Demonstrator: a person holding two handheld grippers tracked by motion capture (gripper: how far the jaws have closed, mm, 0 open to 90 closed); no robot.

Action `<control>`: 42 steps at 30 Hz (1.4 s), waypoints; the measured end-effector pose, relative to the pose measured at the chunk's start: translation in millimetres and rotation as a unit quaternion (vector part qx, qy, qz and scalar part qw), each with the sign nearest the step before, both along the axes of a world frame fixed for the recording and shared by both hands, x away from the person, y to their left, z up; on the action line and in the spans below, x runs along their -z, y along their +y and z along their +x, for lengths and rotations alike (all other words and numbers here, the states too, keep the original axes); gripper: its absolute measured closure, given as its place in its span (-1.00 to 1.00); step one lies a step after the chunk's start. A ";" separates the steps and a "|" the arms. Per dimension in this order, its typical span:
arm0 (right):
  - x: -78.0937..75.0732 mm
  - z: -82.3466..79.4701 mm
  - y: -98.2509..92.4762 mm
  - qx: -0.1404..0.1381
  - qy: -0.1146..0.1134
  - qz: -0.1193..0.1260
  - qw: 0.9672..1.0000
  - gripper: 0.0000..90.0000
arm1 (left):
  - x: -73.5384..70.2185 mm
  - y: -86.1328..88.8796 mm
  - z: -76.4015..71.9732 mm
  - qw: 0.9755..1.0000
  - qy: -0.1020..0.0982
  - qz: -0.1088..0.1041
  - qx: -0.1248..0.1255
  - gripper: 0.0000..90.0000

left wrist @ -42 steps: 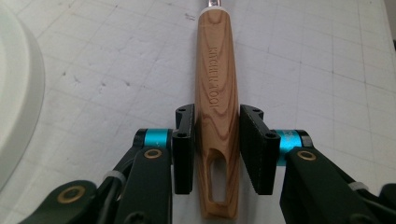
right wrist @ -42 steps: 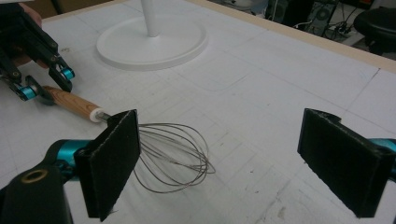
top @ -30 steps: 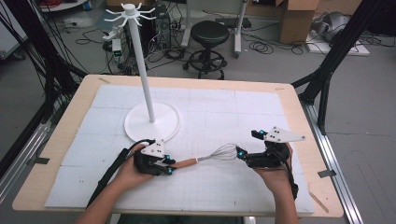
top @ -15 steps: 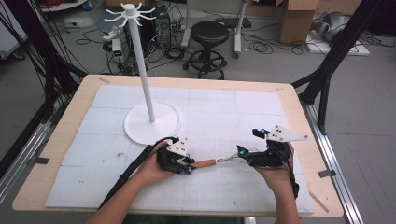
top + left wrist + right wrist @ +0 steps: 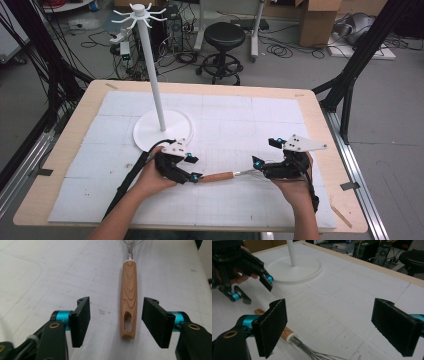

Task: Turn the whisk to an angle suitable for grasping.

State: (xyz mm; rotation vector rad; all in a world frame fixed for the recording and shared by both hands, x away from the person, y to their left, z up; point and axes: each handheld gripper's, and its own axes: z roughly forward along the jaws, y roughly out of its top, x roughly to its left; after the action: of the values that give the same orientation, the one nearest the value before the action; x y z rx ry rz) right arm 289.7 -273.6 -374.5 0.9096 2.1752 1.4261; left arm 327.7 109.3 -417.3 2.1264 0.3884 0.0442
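Seen from the high view, the whisk (image 5: 227,175) lies flat on the white mat (image 5: 225,120), near the front edge of the table (image 5: 310,102), its wooden handle pointing toward the left gripper (image 5: 194,168) and its wire head toward the right gripper (image 5: 264,152). A hand backs each gripper from the bottom of the picture. Behind the left gripper stands a white rack (image 5: 157,95) with a tall pole on a round base. Next, in the left gripper view, the left gripper (image 5: 115,321) has its jaws apart, having just been opening, and the whisk handle (image 5: 128,295) lies between them without touching either pad; its slotted end is nearest the camera and the wires run off the top edge. Lastly, in the right gripper view, the right gripper (image 5: 329,325) has its jaws spread wide over the mat, pressing on nothing. The whisk (image 5: 294,340) lies low in the picture by the near jaw, the wire head just starting at the bottom edge. Farther off, the left gripper (image 5: 253,287) hangs over the handle end, with the rack base (image 5: 299,267) behind it.
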 end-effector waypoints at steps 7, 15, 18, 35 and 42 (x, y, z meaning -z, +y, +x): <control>2.9 1.1 4.6 -0.003 0.006 -0.008 1.000 -0.74 | -6.8 46.6 -0.2 0.998 0.005 -0.040 -0.042 -0.35; 3.0 0.8 8.8 -0.008 0.008 -0.014 1.000 -0.74 | -14.3 77.5 -3.3 0.996 -0.003 -0.081 -0.047 -0.43; 2.6 0.2 7.6 -0.008 0.006 -0.013 1.000 -0.74 | -15.9 83.8 -3.8 0.995 -0.006 -0.090 -0.051 -0.44; 3.2 5.2 11.2 -0.011 0.014 -0.012 1.000 -0.74 | -18.0 98.4 -4.5 0.993 -0.020 -0.102 -0.064 -0.71; 5.2 6.6 12.2 -0.013 0.016 -0.015 1.000 -0.74 | -20.5 101.0 -5.9 0.991 -0.029 -0.108 -0.072 -0.76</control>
State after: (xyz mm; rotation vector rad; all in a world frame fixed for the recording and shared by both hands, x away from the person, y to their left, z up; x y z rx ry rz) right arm 296.2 -261.4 -379.7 0.9023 2.2324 1.3956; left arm 321.8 210.4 -396.8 1.8765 0.4889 0.1395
